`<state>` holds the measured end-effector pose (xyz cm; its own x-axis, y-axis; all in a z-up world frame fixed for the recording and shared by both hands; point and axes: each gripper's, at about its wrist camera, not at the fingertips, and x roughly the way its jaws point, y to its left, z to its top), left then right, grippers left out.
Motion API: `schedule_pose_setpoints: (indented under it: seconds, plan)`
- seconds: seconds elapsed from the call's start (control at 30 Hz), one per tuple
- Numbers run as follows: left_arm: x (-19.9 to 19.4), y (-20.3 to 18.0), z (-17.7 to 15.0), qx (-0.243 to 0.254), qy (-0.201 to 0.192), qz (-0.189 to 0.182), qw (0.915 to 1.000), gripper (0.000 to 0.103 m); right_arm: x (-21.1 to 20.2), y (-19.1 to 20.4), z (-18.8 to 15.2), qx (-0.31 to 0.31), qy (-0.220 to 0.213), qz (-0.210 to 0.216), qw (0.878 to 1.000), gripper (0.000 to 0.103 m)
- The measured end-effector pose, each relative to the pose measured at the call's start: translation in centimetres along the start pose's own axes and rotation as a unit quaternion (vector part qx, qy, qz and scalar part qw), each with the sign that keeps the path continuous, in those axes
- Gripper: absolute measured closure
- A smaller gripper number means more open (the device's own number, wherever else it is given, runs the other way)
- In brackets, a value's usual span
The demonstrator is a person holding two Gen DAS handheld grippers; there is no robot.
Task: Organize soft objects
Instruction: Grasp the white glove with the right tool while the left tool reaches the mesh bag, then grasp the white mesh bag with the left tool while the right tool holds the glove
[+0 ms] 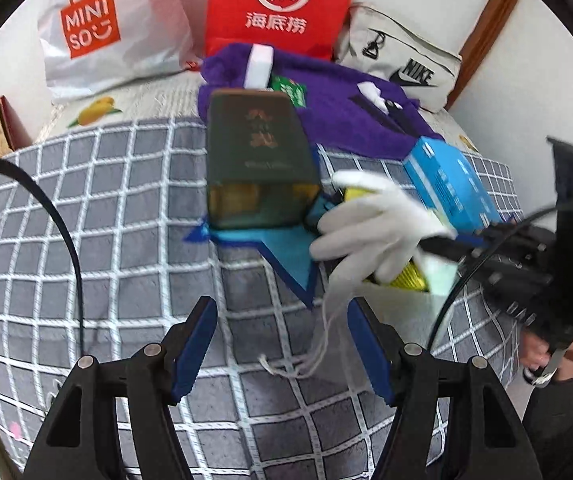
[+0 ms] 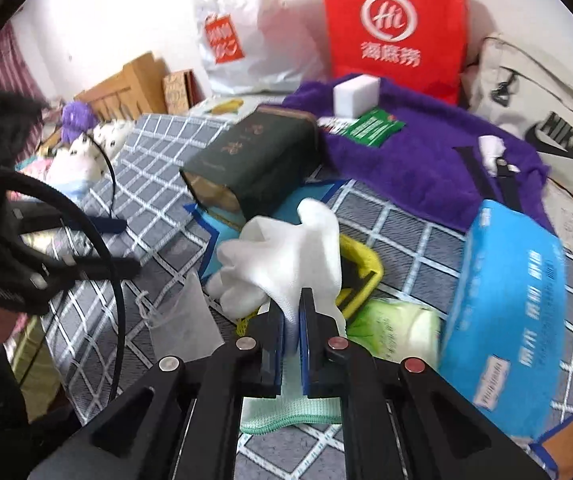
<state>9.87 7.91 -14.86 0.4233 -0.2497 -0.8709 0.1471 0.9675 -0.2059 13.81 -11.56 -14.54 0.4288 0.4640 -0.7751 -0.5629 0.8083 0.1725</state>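
A white glove [image 2: 286, 248] lies over a yellow pouch [image 2: 360, 268] on the grey checked blanket [image 2: 166, 152]. My right gripper [image 2: 291, 300] is shut on the glove's cuff. In the left wrist view the same glove [image 1: 366, 224] sits ahead and to the right, with the right gripper [image 1: 442, 242] coming in from the right. My left gripper [image 1: 282, 308] stands open above the blanket [image 1: 126, 220], and only the drawstring [image 1: 306, 364] of a thin white pouch [image 2: 184, 320] lies between its fingers. A purple fleece garment [image 2: 426, 160] is spread further back.
A dark green box [image 1: 258, 152] lies on a blue star mat [image 1: 278, 248]. A blue tissue pack [image 2: 502, 304], a green wipes packet [image 2: 398, 328] and a mint-edged cloth [image 2: 286, 412] crowd the right. A white bag [image 1: 94, 32], red bag [image 1: 282, 4] and Nike bag [image 1: 402, 64] line the wall.
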Motion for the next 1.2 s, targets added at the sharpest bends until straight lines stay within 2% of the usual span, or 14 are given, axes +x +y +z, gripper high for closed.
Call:
schedule_pose_setpoints:
  seconds: [0.1, 0.2, 0.3, 0.43, 0.47, 0.6, 0.67, 0.8, 0.97, 1.1, 1.13, 1.2]
  plan:
    - [0.6, -0.9, -1.0, 0.014, 0.004, -0.016, 0.9998, 0.037, -2.5, -0.7, -0.2, 0.015, -0.028, -0.003, 0.999, 0.097]
    - [1.5, -2.5, -1.7, 0.042, 0.008, -0.037, 0.9984, 0.028, -4.5, -1.4, -0.5, 0.027, -0.047, -0.016, 0.998, 0.097]
    - [2.7, -4.0, -2.2, 0.073, 0.016, -0.059, 0.9954, 0.027, -6.6, -2.7, -1.3, 0.047, -0.063, -0.025, 0.997, 0.096]
    - [4.3, -5.3, -2.6, 0.091, 0.033, -0.064, 0.9933, 0.024, -8.7, -4.2, -3.0, 0.071, -0.077, -0.038, 0.994, 0.096]
    - [4.6, -5.6, -2.7, 0.094, 0.036, -0.065, 0.9928, 0.018, -9.1, -4.5, -3.4, 0.075, -0.079, -0.039, 0.993, 0.096]
    - [5.0, -7.5, -3.4, 0.131, 0.031, -0.054, 0.9895, 0.007, -10.1, -5.7, -4.6, 0.092, -0.085, -0.045, 0.991, 0.096]
    - [5.4, -8.4, -3.6, 0.151, 0.033, -0.035, 0.9874, 0.001, -10.4, -6.0, -5.1, 0.095, -0.089, -0.048, 0.99, 0.096]
    - [6.1, -10.0, -4.1, 0.182, 0.034, 0.006, 0.9828, 0.0, -10.5, -6.2, -5.5, 0.101, -0.091, -0.044, 0.99, 0.096]
    - [6.4, -11.0, -4.5, 0.198, 0.037, 0.026, 0.9791, 0.0, -10.4, -6.4, -5.9, 0.109, -0.091, -0.037, 0.989, 0.096]
    - [6.6, -11.1, -4.4, 0.198, 0.031, 0.026, 0.9793, 0.0, -10.4, -6.6, -6.2, 0.113, -0.091, -0.034, 0.989, 0.096]
    - [6.6, -11.1, -4.4, 0.198, 0.028, 0.027, 0.9794, 0.001, -10.5, -6.7, -6.3, 0.113, -0.091, -0.034, 0.989, 0.096]
    - [6.4, -11.0, -4.3, 0.195, 0.019, 0.029, 0.9801, 0.011, -10.5, -6.7, -6.4, 0.115, -0.091, -0.034, 0.989, 0.096]
